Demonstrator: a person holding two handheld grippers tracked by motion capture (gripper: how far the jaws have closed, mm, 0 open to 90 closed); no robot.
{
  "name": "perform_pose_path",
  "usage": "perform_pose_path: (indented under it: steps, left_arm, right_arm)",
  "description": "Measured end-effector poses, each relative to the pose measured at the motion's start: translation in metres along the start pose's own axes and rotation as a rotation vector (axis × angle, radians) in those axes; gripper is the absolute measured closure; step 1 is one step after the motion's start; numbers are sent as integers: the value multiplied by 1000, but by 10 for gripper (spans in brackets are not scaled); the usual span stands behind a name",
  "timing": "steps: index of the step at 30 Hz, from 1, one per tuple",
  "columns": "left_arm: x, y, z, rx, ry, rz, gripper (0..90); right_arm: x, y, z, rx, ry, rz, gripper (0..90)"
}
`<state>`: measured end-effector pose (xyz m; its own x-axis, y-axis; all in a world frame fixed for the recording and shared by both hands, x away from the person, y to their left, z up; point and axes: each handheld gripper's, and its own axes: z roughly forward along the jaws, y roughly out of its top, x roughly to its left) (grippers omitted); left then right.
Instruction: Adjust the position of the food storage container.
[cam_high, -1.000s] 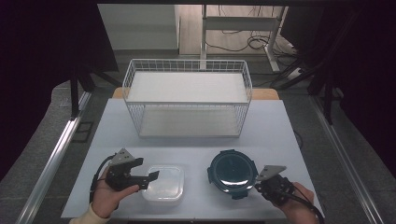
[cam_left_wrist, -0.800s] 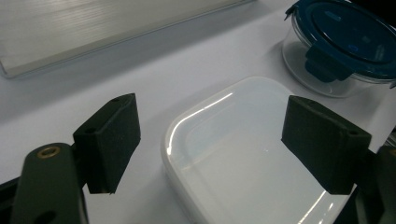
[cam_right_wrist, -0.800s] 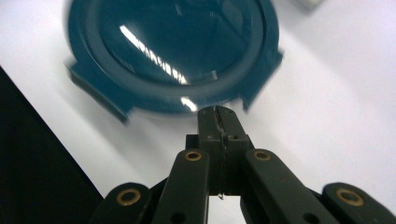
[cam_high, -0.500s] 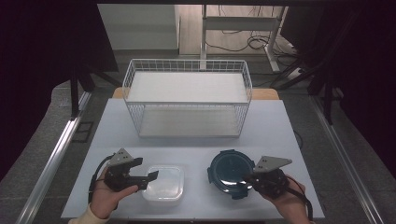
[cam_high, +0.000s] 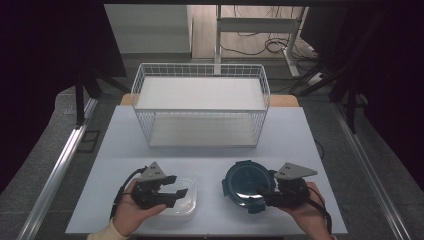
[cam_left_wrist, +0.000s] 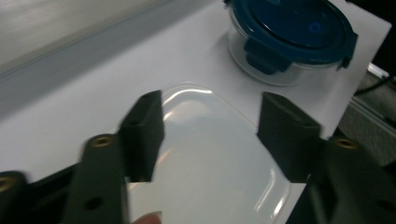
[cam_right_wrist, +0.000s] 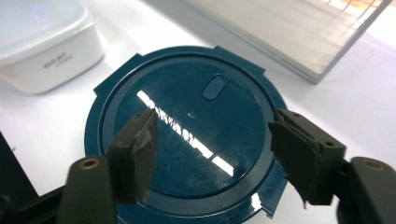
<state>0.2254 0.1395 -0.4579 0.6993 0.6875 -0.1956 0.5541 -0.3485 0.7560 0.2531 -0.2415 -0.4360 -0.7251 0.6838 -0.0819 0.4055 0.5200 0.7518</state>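
Observation:
A white rectangular container with a translucent lid (cam_high: 189, 204) (cam_left_wrist: 210, 154) (cam_right_wrist: 42, 42) sits at the front left of the table. My left gripper (cam_high: 179, 186) (cam_left_wrist: 210, 135) hovers over its lid; its jaws have just been closing, and they stand apart without pressing on it. A round glass container with a dark blue clip lid (cam_high: 247, 184) (cam_left_wrist: 289, 32) (cam_right_wrist: 187, 116) sits at the front right. My right gripper (cam_high: 267, 192) (cam_right_wrist: 212, 144) reaches over that lid from the right. Its jaws have just been opening and stand apart above the lid, gripping nothing.
A white wire basket (cam_high: 200, 107) with a shelf stands across the back of the pale table (cam_high: 210, 155). The table's front edge runs just below both hands. Dark floor and metal rails lie on either side.
The left gripper has slid right over the white container and its jaws have narrowed. The right gripper's jaws were shut at the blue lid's rim and now stand apart.

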Motion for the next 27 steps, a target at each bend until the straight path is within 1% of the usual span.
perform_pose_path:
  steps: [1, 3, 5, 7, 9, 10, 12, 13, 15, 16, 18, 19, 20, 21, 23, 25, 27]
  left_arm:
    - [-3, 2, 4, 19, -11, 16, 466]
    - [-10, 6, 13, 54, -21, 44, 567]
    - [-16, 12, 23, 93, -37, 73, 689]
    - [-23, 18, 32, 138, -62, 99, 824]
    - [-32, 24, 43, 183, -72, 126, 897]
    - [-37, 26, 48, 209, -75, 149, 900]
    - [-45, 28, 58, 247, -75, 169, 900]
    - [-47, 29, 62, 265, -64, 185, 900]
    - [-50, 28, 70, 305, -47, 205, 900]
    - [-50, 27, 73, 323, -37, 208, 900]
    - [-51, 24, 78, 358, -5, 225, 900]
    - [-50, 23, 79, 373, -3, 233, 900]
    - [-49, 22, 79, 378, -12, 230, 900]
    - [-49, 21, 79, 384, -11, 233, 900]
    - [-47, 20, 78, 395, 12, 239, 900]
    - [-42, 18, 77, 393, 28, 228, 900]
    - [-36, 15, 74, 390, 25, 208, 900]
  right_arm:
    - [0, 0, 0, 0, 0, 0, 296]
    - [1, -3, -2, -23, -17, 6, 279]
    - [0, -5, -1, -28, -16, 15, 270]
    - [-1, -7, 0, -30, -13, 19, 268]
    - [-2, -9, 1, -26, -13, 21, 262]
    - [-2, -9, 1, -25, -14, 23, 261]
    - [-2, -11, 1, -25, -12, 27, 262]
    - [-2, -12, 1, -27, -15, 29, 262]
    - [-2, -14, 0, -30, -20, 28, 262]
    - [-2, -14, -1, -31, -20, 31, 262]
    - [-2, -15, -1, -34, -23, 33, 262]
    - [-2, -15, -2, -34, -23, 36, 262]
    - [-3, -16, -2, -37, -24, 37, 262]
    - [-3, -16, -2, -37, -24, 37, 262]
    - [-2, -15, -3, -45, -28, 35, 264]
    - [-2, -15, -3, -49, -27, 38, 264]
    - [-1, -15, -3, -48, -28, 35, 264]
